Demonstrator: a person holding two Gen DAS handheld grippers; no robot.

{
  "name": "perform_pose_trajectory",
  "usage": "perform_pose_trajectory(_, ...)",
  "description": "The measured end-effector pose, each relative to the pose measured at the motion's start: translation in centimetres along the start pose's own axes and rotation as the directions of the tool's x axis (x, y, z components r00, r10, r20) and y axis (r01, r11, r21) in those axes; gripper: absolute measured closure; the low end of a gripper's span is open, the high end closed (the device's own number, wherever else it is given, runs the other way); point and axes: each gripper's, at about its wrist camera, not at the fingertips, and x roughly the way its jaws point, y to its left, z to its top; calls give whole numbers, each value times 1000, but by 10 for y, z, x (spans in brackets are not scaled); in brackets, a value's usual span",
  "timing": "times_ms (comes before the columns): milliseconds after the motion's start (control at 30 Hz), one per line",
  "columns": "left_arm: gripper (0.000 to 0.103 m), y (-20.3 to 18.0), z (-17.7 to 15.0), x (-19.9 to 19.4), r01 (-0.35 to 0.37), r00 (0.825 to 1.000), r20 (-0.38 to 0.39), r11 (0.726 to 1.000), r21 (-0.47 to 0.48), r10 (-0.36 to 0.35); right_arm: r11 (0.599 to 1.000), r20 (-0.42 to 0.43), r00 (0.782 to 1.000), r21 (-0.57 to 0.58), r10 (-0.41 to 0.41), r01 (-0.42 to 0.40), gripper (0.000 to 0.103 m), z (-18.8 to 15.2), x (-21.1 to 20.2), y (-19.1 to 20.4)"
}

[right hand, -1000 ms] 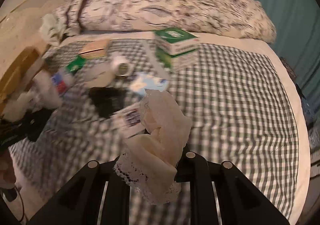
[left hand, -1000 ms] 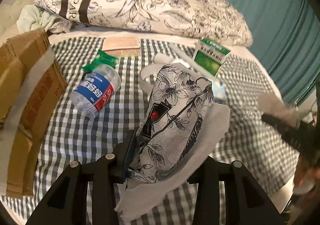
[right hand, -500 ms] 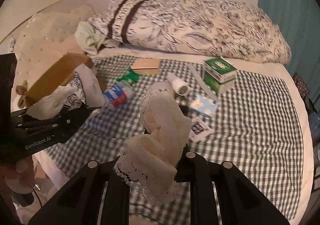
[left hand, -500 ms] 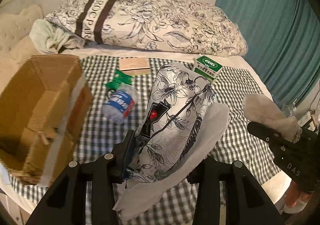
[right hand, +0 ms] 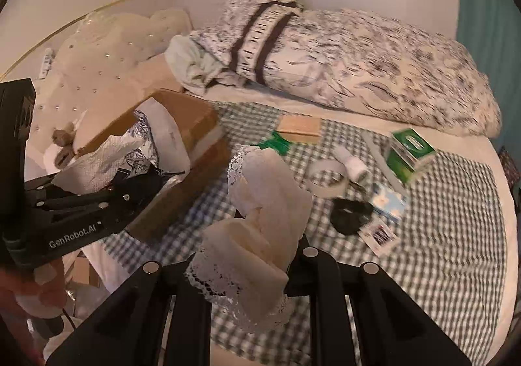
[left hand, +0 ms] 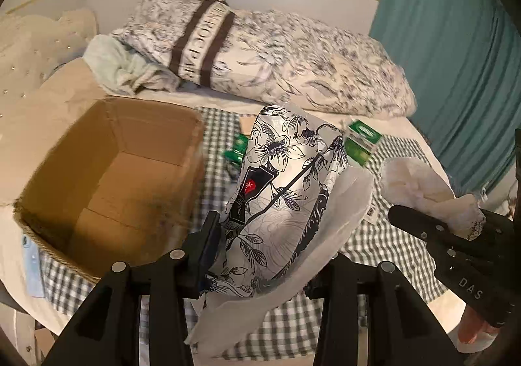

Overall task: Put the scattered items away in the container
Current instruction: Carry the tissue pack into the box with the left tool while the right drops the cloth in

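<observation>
Inspecting bed (right hand: 456,203) | cardboard box (left hand: 107,167) open at its left edge, left of both loads | my left gripper (left hand: 260,245) nearer, clamped on floral pouch (left hand: 283,177), long axis along fingers | my right gripper (right hand: 257,255) clamped on lace cloth (right hand: 260,213), farther right

Counted: one cardboard box (left hand: 107,170), one floral packet (left hand: 280,190), one lace cloth (right hand: 260,203), one tape roll (right hand: 327,178), one green carton (right hand: 412,151), two grippers (left hand: 263,255) (right hand: 247,255).
</observation>
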Motion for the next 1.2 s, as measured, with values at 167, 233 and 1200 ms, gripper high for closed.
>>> perform_pose_trajectory(167,61,42,10,-8,-62,998,15,997,-49,62,997,20,998,-45,57,-56,87,24,13,32)
perform_pose_trajectory(233,61,57,12,-10,-84,996,15,994,-66,85,995,23,996,-58,81,-80,87,35,22,46)
perform_pose_trajectory(1200,4,164,13,37,-225,974,-33,958,-178,223,976,36,985,-151,166,-159,10,120,153,147)
